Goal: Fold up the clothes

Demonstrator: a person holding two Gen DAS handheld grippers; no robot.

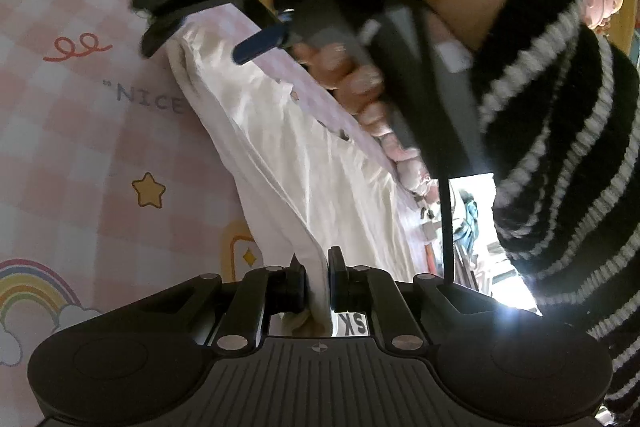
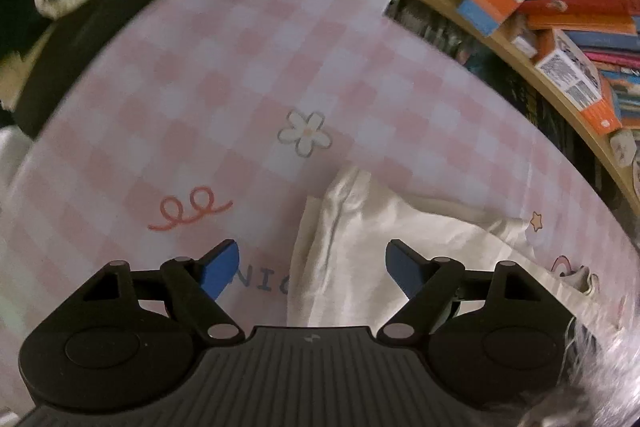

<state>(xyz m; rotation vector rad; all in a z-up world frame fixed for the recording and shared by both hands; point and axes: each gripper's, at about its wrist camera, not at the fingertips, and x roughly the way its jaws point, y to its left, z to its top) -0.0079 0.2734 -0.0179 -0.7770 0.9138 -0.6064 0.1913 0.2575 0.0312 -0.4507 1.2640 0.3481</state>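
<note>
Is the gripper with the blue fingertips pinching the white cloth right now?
No. In the right wrist view the right gripper has its blue fingers spread wide apart above the white garment, gripping nothing.

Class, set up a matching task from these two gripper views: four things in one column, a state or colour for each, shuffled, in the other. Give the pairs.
Things:
1. left gripper
2. right gripper
3. garment
4. sleeve

States or colours:
A. open, above the garment
B. black with white stripes
C. shut on the garment's edge
D. white, on the pink checked cloth

Pairs: 1-C, 2-A, 3-D, 4-B
</note>
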